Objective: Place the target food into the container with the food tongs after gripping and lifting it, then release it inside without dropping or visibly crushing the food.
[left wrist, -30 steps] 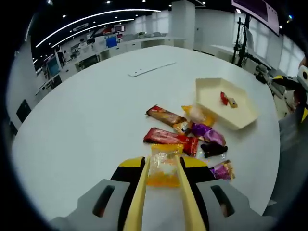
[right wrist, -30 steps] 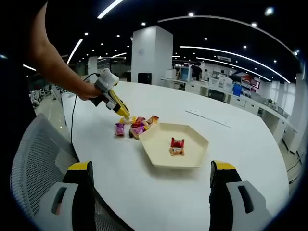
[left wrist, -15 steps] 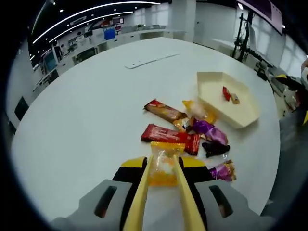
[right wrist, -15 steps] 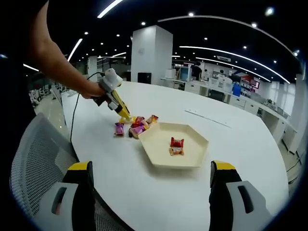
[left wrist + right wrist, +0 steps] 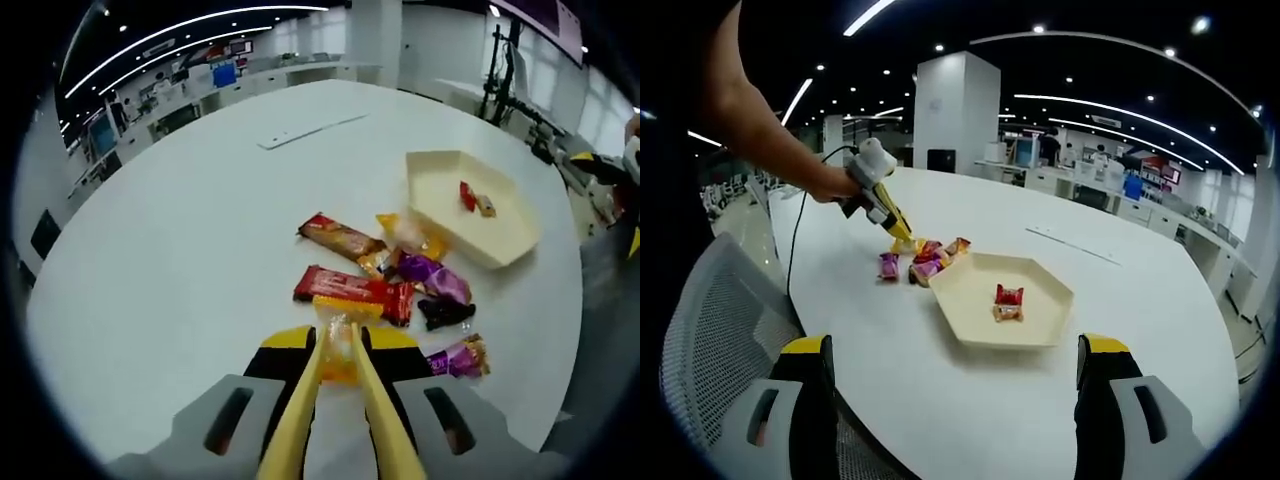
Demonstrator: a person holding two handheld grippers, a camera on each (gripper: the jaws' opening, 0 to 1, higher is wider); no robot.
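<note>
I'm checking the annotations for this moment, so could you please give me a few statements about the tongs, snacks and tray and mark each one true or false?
1. The yellow tongs on the left gripper are pinched on the orange-yellow snack packet. True.
2. The cream hexagonal tray is empty. False: two small wrapped items lie inside it.
3. The right gripper holds a snack. False: its jaws stand wide apart with nothing between them.
4. A long red wrapped bar lies on the white table beyond the tongs. True.
5. The loose snacks are stacked inside the tray. False: they lie on the table beside it.
</note>
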